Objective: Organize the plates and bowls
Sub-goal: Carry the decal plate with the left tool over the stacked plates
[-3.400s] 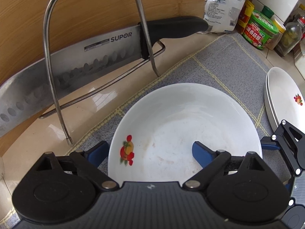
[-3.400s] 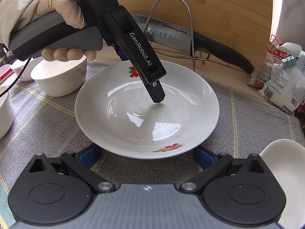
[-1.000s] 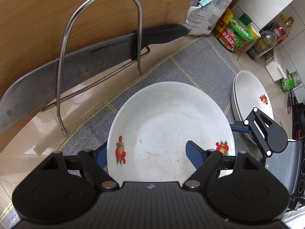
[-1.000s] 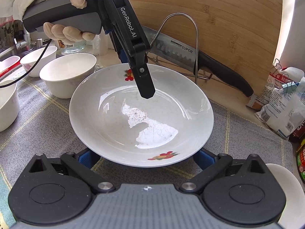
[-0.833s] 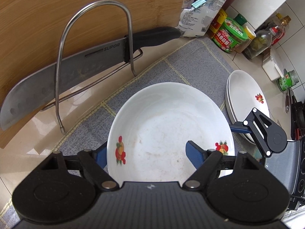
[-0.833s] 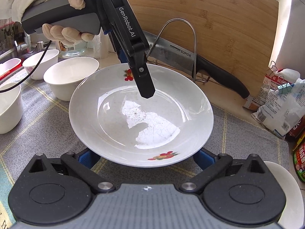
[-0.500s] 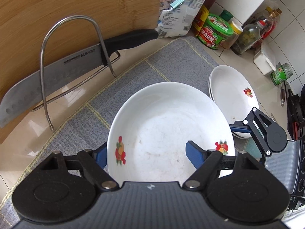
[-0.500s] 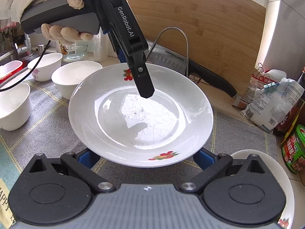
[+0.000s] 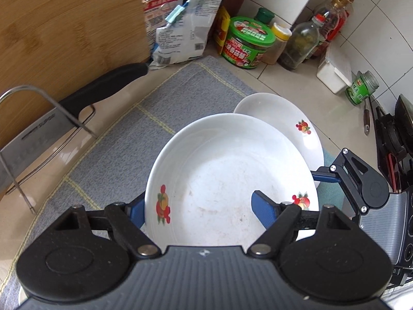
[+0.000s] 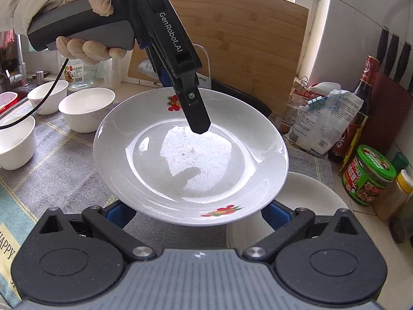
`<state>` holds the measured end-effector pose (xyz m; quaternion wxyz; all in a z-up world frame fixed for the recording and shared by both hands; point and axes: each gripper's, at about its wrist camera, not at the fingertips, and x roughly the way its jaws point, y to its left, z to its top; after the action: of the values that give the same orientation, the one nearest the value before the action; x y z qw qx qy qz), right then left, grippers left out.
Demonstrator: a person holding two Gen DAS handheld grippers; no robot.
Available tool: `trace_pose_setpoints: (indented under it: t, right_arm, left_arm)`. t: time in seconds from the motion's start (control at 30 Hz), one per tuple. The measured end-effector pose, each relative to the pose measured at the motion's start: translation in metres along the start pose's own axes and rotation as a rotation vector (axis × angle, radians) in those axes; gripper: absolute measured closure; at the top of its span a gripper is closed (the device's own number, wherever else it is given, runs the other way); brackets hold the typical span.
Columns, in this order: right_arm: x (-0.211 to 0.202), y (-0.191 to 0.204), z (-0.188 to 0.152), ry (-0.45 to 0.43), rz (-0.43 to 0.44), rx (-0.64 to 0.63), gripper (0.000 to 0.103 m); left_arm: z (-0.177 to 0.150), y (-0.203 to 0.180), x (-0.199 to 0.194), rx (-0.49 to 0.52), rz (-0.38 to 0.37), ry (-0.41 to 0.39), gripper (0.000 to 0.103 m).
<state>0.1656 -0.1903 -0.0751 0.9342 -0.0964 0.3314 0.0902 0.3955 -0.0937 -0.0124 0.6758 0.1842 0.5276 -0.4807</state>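
**Inspector:** Your left jaws [image 9: 198,206] are clenched on the plate [image 9: 227,170]. One blue pad sits inside the bowl of the plate, and the other is outside the rim, partly hidden behind it.

**Operator:** And the right jaws?

**Inspector:** Your right jaws [image 10: 197,214] are spread wide under the near rim. The plate covers both tips, so I cannot tell whether they clamp it or only sit beneath it.

**Operator:** Where is the plate?

**Inspector:** It is in the air above the grey mat [image 9: 144,129], roughly level, and carried between your two tools. It is white, with a fruit print at the rim on two opposite sides and faint smears in the well. In the left view its far edge overlaps the stack [image 9: 289,118] of matching plates. That stack rests at the mat's corner near the jars, on the desk [image 9: 284,82].

**Operator:** What else is noted?

**Inspector:** Your gloved hand [image 10: 85,49] grips the left tool's handle above the far rim. Three bowls [image 10: 86,108] stand on the mat to the left in the right view, well apart from the stack. The knife [image 9: 103,87] lies across a wire rack [image 9: 64,113] against the board [image 9: 64,25], clear of the plate.
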Motion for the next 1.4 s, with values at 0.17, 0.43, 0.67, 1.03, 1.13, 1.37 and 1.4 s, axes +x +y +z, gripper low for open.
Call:
trace_pose_setpoints:
  t: [0.17, 0.43, 0.67, 1.03, 1.13, 1.37, 1.4]
  right_arm:
    - [-0.016, -0.023, -0.013, 0.008, -0.057, 0.037, 0.000]
    - [-0.033, -0.051, -0.035, 0.038, -0.136, 0.103, 0.000]
    - [-0.038, -0.063, -0.048, 0.068, -0.182, 0.151, 0.000]
    - [-0.037, -0.072, -0.057, 0.109, -0.211, 0.189, 0.000]
    - [-0.037, -0.073, -0.058, 0.118, -0.216, 0.192, 0.000]
    - [-0.038, -0.076, -0.059, 0.130, -0.229, 0.201, 0.000]
    - [-0.038, -0.076, -0.059, 0.129, -0.232, 0.202, 0.000]
  left_arm:
    - [0.022, -0.025, 0.016, 0.059, -0.030, 0.006, 0.023]
    - [0.047, -0.060, 0.049, 0.140, -0.085, 0.033, 0.023]
    - [0.062, -0.076, 0.078, 0.180, -0.125, 0.064, 0.023]
    - [0.072, -0.085, 0.106, 0.212, -0.152, 0.103, 0.023]
    - [0.074, -0.086, 0.110, 0.217, -0.158, 0.109, 0.023]
    - [0.078, -0.090, 0.121, 0.227, -0.165, 0.122, 0.023]
    - [0.079, -0.091, 0.122, 0.230, -0.163, 0.123, 0.023]
